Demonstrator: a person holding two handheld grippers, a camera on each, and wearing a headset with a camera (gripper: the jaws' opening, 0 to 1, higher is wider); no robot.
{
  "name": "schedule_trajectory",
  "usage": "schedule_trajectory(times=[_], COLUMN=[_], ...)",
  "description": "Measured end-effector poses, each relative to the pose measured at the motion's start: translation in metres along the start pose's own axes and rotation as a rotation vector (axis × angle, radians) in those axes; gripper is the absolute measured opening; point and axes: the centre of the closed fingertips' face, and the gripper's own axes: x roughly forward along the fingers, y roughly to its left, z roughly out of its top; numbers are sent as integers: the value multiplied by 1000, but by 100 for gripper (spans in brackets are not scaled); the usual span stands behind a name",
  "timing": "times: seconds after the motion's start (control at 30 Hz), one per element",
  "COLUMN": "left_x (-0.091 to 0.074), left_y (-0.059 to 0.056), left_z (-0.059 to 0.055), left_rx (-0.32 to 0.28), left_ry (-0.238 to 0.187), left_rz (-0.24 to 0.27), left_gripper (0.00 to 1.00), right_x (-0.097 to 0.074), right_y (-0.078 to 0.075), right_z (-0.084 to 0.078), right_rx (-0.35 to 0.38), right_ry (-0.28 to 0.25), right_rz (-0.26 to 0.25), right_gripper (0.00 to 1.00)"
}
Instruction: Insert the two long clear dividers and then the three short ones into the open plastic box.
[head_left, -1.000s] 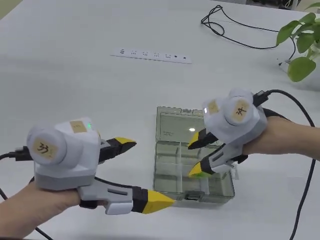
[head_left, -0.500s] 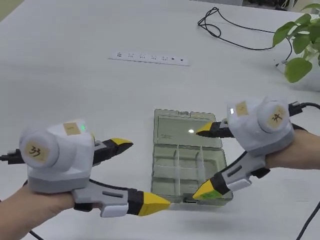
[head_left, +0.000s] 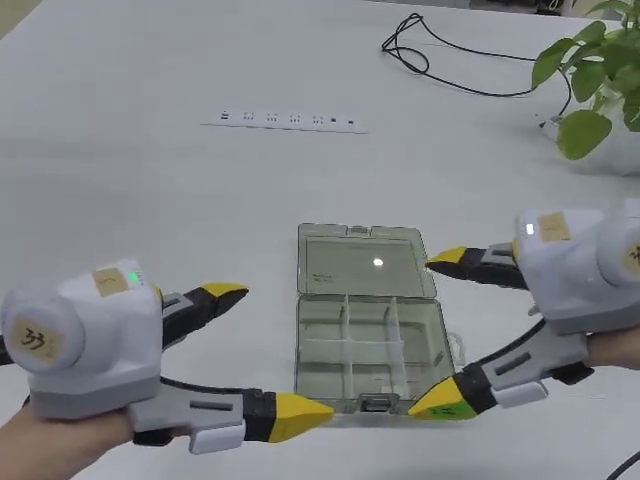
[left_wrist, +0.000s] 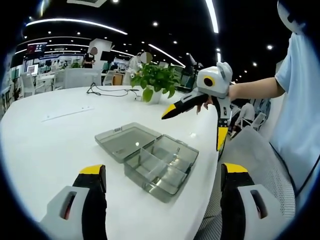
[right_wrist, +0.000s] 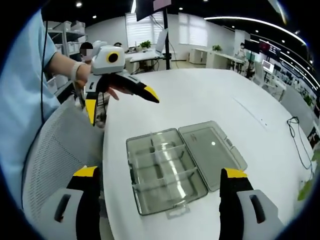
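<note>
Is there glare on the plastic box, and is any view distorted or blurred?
Head view: sharp, even light, soft shadows; one small bright reflection on the lid of the plastic box. Left gripper view: strong fisheye curving of the table edge, a glint on the lid. Right gripper view: equally curved, glint on the lid, focus good.

I work at a wide white table (head_left: 120, 180). A power strip (head_left: 285, 121) lies far across it, a black cable (head_left: 440, 60) loops beyond, and a leafy plant (head_left: 585, 90) stands at the right. A grey mesh chair (right_wrist: 65, 145) sits at the table's edge. Ceiling light strips (left_wrist: 212, 15) cross an open office, and what look like bright windows (right_wrist: 192, 30) line the far wall.
</note>
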Motion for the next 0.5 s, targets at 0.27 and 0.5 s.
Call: schedule_trajectory(times=[0.27,0.5], left_x=[0,1], left_y=[4,6], left_z=[3,0], left_rx=[-29,-24], left_ry=[-28,-20], left_rz=[11,17], left_gripper=[100,100], right_x=[-45,-84], right_y=[-26,-47], right_z=[-38,-80], right_rx=[99,218], right_ry=[5,33], right_rz=[-123,-217], right_gripper=[100,100])
